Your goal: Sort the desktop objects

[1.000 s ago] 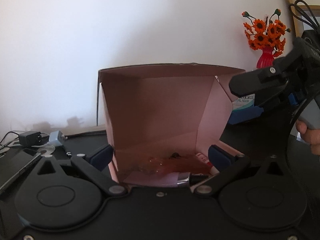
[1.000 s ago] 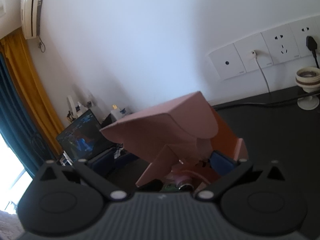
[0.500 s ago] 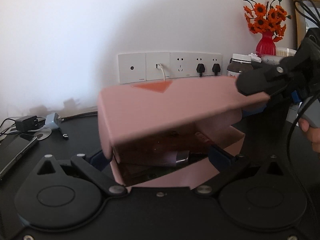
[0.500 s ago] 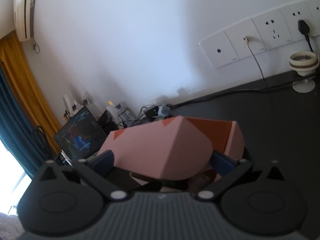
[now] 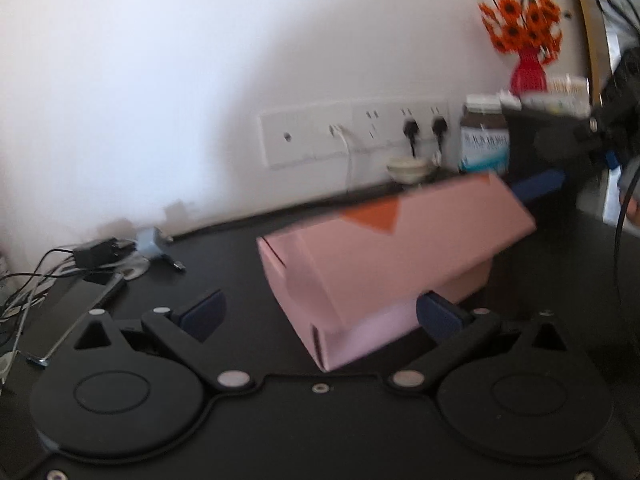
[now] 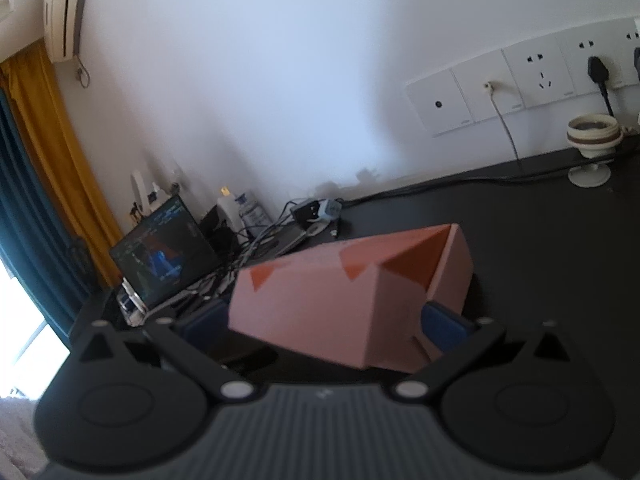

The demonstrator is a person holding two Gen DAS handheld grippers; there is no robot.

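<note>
Orange flowers in a red vase (image 5: 527, 74), wall sockets (image 6: 520, 86), open laptop (image 6: 164, 250), yellow curtain (image 6: 52, 152)

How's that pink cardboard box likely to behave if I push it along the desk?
The pink box looks like thin folded card, so its walls would probably flex under a push. Its lid sits down but seems only folded over, so it may spring open. On the smooth black desk it would likely slide, not tip.

Daylight floods in at the window (image 6: 24, 344), blown out white. Wall (image 5: 160, 80) evenly lit, soft shadows. Left wrist view motion-blurred, worst on the orange flowers (image 5: 522, 24). Fisheye bends edges; corners vignetted dark.
</note>
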